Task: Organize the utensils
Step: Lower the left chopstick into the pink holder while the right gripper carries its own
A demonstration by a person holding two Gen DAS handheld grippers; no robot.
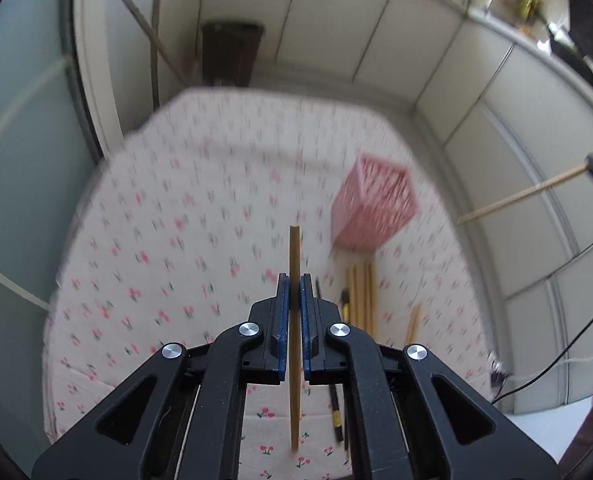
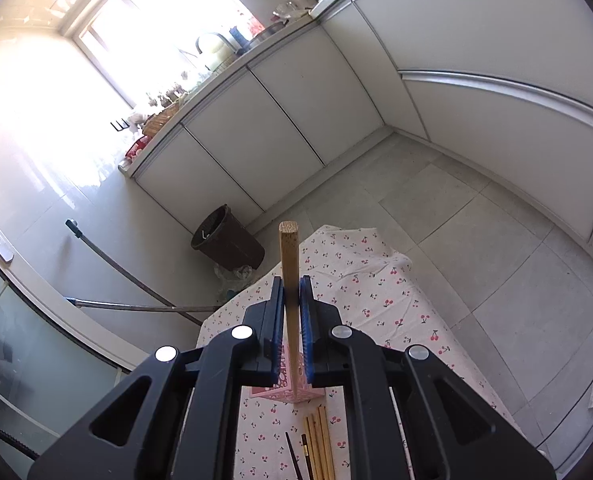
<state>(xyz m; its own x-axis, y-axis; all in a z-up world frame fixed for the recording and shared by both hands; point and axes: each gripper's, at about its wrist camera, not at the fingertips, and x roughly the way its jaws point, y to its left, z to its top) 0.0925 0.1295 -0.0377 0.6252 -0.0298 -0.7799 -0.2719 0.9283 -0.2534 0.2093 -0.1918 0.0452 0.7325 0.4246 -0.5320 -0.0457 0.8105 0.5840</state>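
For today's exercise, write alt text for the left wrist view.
The left gripper is shut on a wooden chopstick above a cherry-print tablecloth. A pink lattice holder sits to the right, more wooden chopsticks lying in front of it.

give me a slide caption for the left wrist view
Left gripper shut on a wooden chopstick above the cherry-print cloth, pink holder ahead.
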